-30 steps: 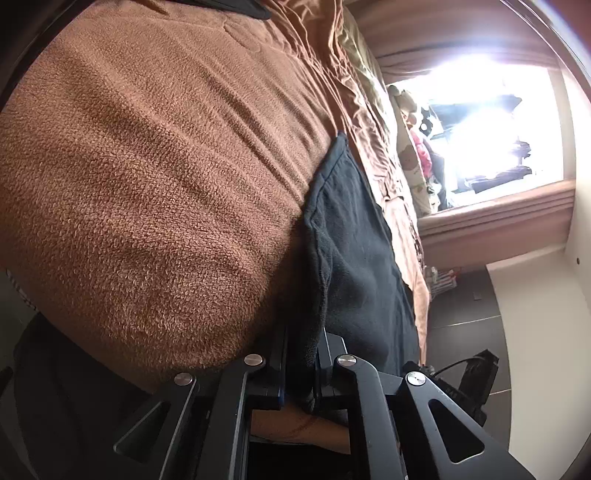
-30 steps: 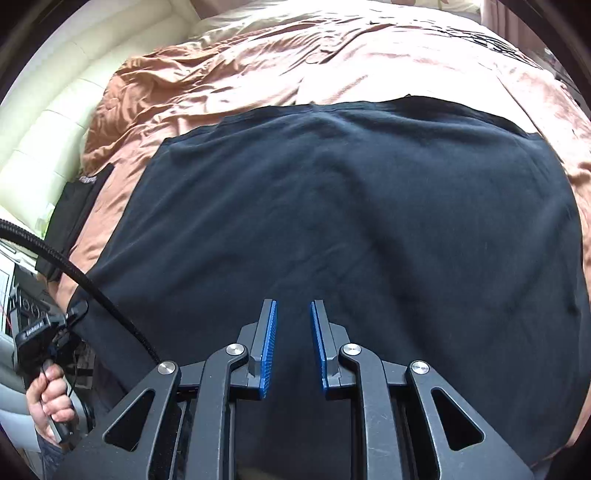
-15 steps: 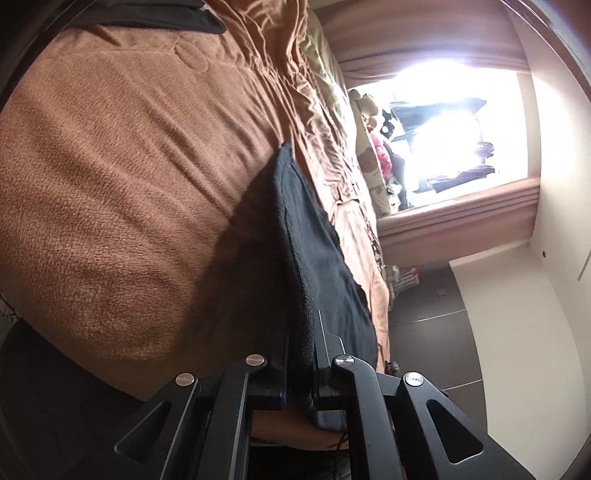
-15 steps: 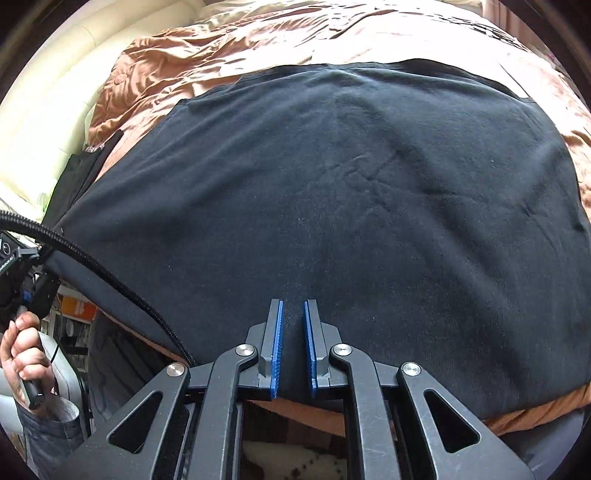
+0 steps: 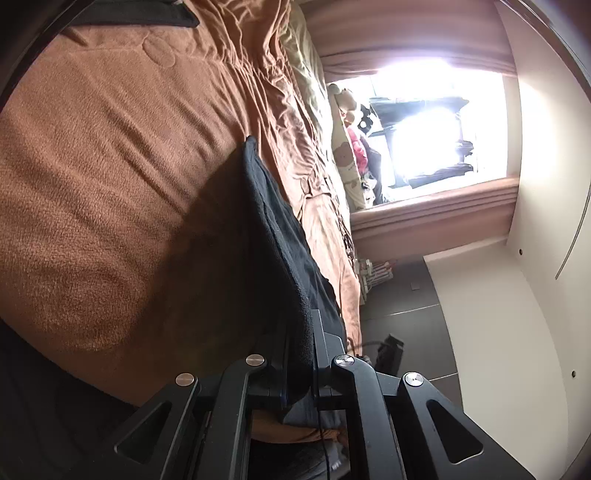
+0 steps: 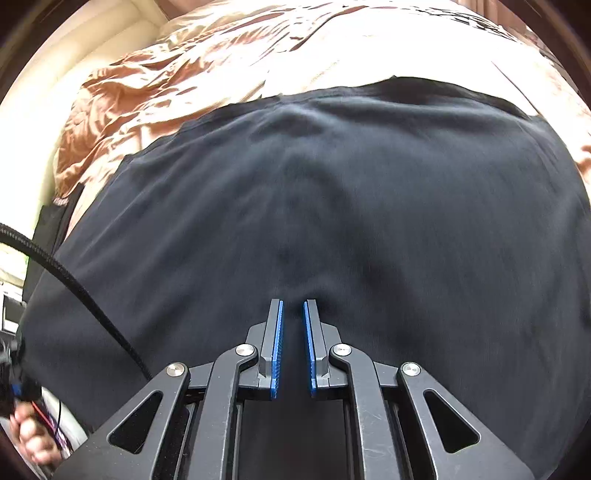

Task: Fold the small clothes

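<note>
Left gripper [image 5: 299, 354]: jaws narrow, clamped on a thick edge of the black garment [image 5: 273, 236]; cloth fills the gap between the pads. From this grip, garment seen edge-on, rising away from the jaws as a dark ridge over the brown blanket [image 5: 110, 177], shadow cast on the blanket to its left.

Right gripper [image 6: 293, 347]: jaws narrow, blue pads [image 6: 277, 350] nearly parallel, pinching a small fold of the same black garment [image 6: 332, 221] at its near edge; fabric puckered and drawn toward the fingertips. Jaws just been closing, cloth between them. Some motion blur across the fabric in this view.

Garment location: spread wide on the bed, over the brown blanket, near hem at both grippers, far hem lying against rumpled tan bedding [image 6: 184, 85]. Surface mostly flat, soft creases running from centre toward the right grip.

Surroundings: second dark item [image 5: 147, 14] at the far end of the blanket. Bright window [image 5: 424, 122] with curtain beyond the bed; detail washed out. Soft toys [image 5: 347, 147] by the far bedside. Dark floor [image 5: 406, 302] and pale wall at right. Braided cable [image 6: 74, 280] crossing the left of the right wrist view; a hand [image 6: 33, 435] at lower left, holding a handle, details unclear.
</note>
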`<act>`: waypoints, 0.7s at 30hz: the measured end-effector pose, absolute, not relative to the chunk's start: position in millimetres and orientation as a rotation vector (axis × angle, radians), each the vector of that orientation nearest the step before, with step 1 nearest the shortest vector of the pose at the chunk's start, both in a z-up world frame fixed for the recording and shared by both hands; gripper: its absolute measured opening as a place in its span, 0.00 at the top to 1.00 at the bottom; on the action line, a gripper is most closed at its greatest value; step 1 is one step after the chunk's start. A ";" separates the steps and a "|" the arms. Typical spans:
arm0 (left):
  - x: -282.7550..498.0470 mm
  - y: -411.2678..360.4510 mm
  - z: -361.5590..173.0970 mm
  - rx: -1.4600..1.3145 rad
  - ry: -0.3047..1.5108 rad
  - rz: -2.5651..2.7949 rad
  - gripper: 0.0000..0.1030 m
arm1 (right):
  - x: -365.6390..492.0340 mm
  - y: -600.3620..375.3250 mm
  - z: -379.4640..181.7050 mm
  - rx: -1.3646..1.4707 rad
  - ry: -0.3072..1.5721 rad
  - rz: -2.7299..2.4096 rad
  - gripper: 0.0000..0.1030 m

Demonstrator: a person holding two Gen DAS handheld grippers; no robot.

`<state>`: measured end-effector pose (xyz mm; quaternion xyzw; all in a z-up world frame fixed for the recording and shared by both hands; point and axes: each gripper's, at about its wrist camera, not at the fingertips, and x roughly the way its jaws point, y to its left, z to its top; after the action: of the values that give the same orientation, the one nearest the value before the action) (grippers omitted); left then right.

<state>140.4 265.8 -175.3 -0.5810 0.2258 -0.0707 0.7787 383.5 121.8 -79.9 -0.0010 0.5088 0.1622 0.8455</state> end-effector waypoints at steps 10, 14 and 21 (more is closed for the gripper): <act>132.1 271.2 -190.3 -1.298 0.504 -0.150 0.92 | 439.3 151.7 -82.1 -0.048 1.061 0.310 0.94; 131.9 271.8 -192.6 -1.310 0.496 -0.184 0.92 | 459.1 162.6 -82.8 -0.063 1.056 0.295 0.94; 134.3 273.2 -193.1 -1.307 0.504 -0.213 0.92 | 498.7 170.3 -86.6 -0.032 1.066 0.264 0.95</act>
<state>134.3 273.2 -193.1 -0.6001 0.2315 -0.0978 0.7594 498.7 170.3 -86.6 -0.0154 0.5065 0.1257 0.8529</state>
